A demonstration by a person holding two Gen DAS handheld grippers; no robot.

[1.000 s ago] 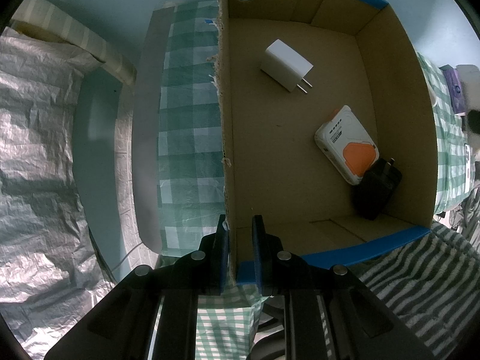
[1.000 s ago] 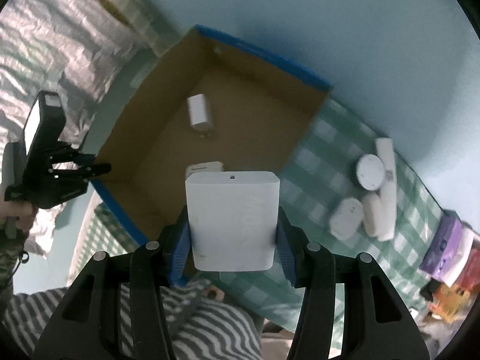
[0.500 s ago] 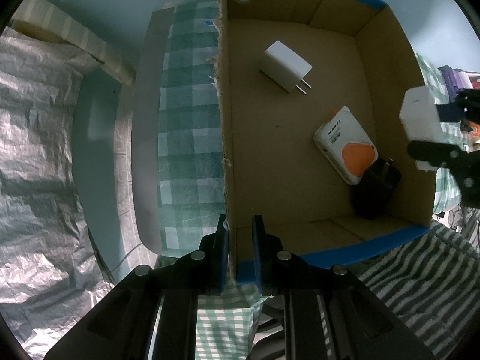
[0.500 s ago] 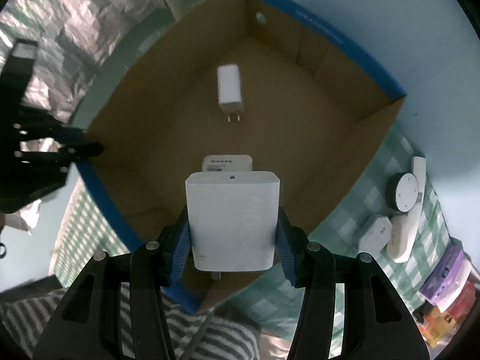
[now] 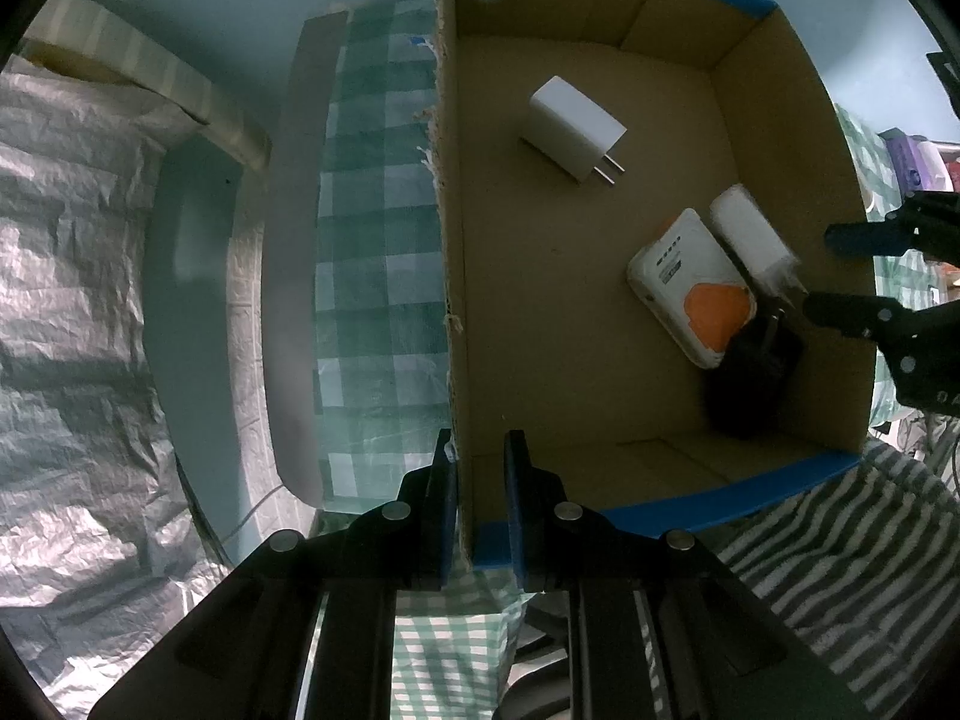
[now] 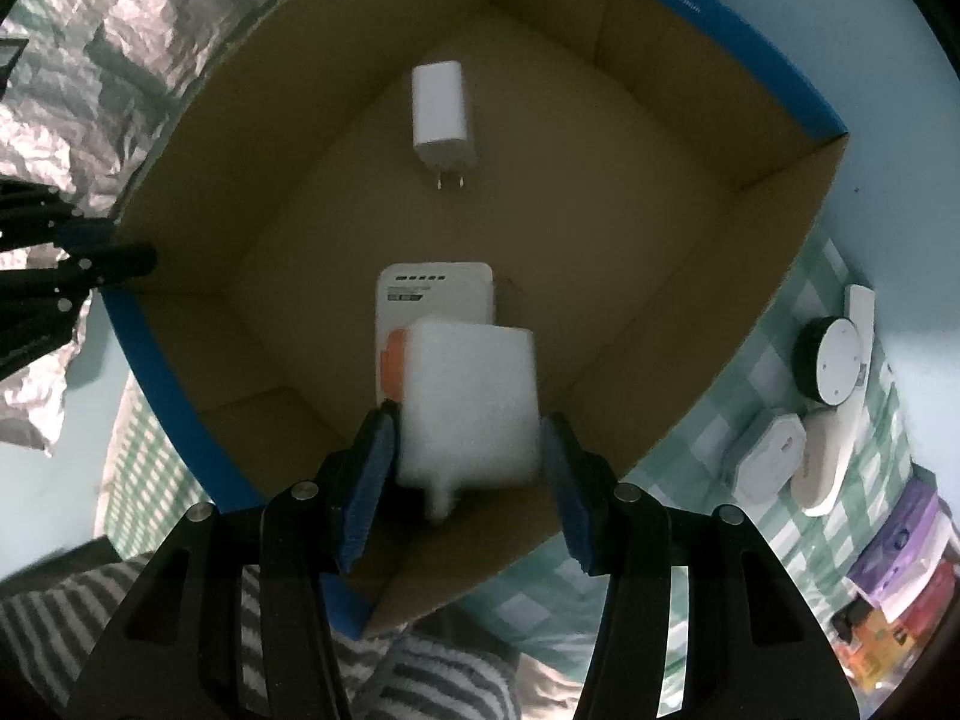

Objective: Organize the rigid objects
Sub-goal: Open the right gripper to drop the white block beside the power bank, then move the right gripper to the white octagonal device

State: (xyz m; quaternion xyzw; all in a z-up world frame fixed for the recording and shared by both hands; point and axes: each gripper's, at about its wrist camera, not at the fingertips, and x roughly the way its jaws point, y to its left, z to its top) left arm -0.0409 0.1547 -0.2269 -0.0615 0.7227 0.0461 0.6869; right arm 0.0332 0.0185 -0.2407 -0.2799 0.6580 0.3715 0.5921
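The cardboard box [image 5: 588, 360] with its blue rim stands open on a green checked cloth [image 5: 372, 240]. The left gripper [image 5: 480, 450] points down at the near left corner, its jaws nearly shut and pinching the box's side wall between the pads.

The right gripper [image 6: 468, 423] hangs over the box's right side, jaws parted to about the width of the white charger block [image 6: 468, 402]. From the left wrist view that block [image 5: 750, 234] sits clear of both fingertips, and from the right wrist view a narrow gap shows between it and the right pad; so nothing is gripped.

The block is a plain white, round-cornered slab, smeared by blur. Its plug end faces back toward the right gripper, and its long axis runs along the line of the fingers, down into the box. It is over the orange end of the white-and-orange power bank [image 6: 432, 294], which lies flat on the box floor.

A black adapter [image 5: 750, 384] lies against the power bank's orange end, near the right wall. A smaller white plug-in charger [image 5: 576, 129] lies well apart toward the far wall, prongs pointing toward the power bank.
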